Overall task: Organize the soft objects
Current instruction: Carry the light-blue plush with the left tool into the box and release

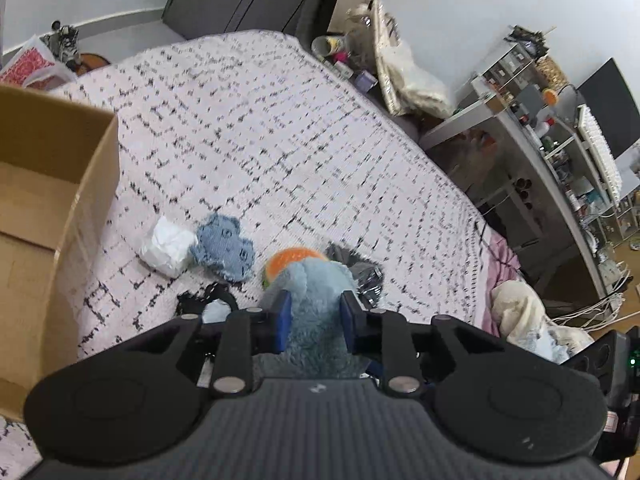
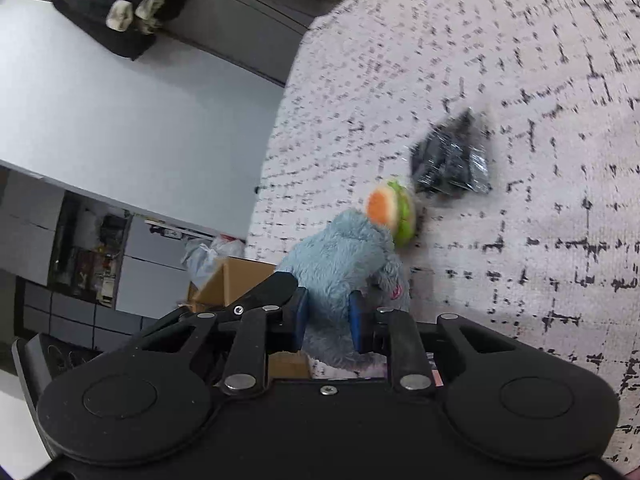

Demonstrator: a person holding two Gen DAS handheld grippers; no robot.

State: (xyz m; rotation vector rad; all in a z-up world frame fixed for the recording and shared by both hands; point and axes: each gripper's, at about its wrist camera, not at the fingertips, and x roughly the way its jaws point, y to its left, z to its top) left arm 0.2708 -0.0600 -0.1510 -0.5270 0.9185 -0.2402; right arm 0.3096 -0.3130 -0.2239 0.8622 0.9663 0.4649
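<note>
A fluffy blue plush toy (image 1: 316, 300) lies on the patterned bedspread (image 1: 280, 140), and my left gripper (image 1: 314, 314) is shut on it, blue pads pressed into the fur. My right gripper (image 2: 330, 318) is shut on the same blue plush toy (image 2: 340, 256) from another side. A small plush burger (image 1: 290, 260), orange and green, sits just beyond the toy; the right wrist view shows this plush burger (image 2: 394, 210) touching it. A frayed denim patch (image 1: 224, 250) and a white crumpled bundle (image 1: 168, 252) lie left of the burger.
An open cardboard box (image 1: 48, 208) stands at the left on the bed. A shiny black packet (image 2: 452, 160) lies past the burger. Black items (image 1: 208, 300) lie near my left fingers. A cluttered shelf (image 1: 540, 152) and cream cloth (image 1: 520, 312) are off the bed's right edge.
</note>
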